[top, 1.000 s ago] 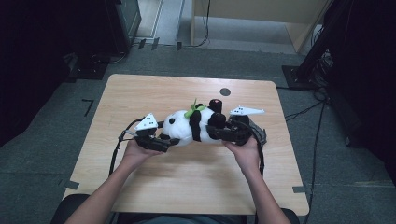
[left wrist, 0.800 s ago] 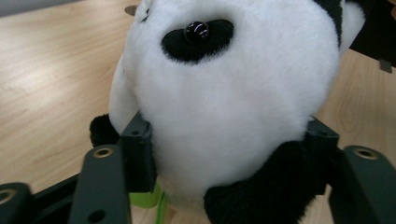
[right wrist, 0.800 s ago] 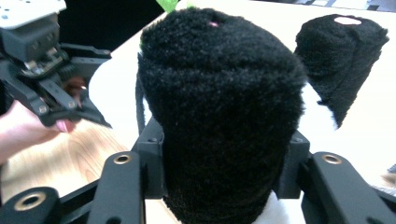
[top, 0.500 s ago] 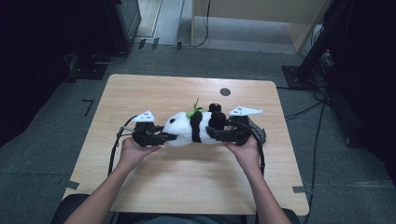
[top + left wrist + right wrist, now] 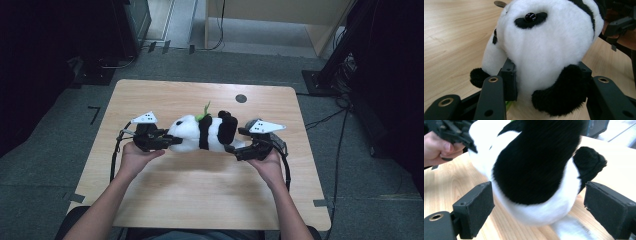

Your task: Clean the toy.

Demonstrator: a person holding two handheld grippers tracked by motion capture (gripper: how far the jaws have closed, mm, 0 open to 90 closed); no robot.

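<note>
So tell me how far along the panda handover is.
Done: the left gripper is clamped on the plush panda's head. In hand: the right gripper has just been opening, its pads apart from the panda's rear. Left: draw the right gripper back from the toy.

1. A light wooden worktop (image 5: 165,200) with rounded corners stands on a grey carpeted floor (image 5: 365,190).
2. A small dark round disc (image 5: 241,98) lies flat on the worktop near its far edge, right of the middle.
3. Strips of grey tape (image 5: 320,203) mark the floor by the worktop's near right corner, and another strip (image 5: 73,198) lies by its near left corner.
4. A black L-shaped mark (image 5: 93,113) sits on the floor off the worktop's left edge.
5. Black cables (image 5: 327,119) trail over the floor beyond the right edge.
6. A pale wooden cabinet (image 5: 280,20) stands past the far edge.
7. A dark stand base (image 5: 102,72) rests on the floor off the far left corner.
</note>
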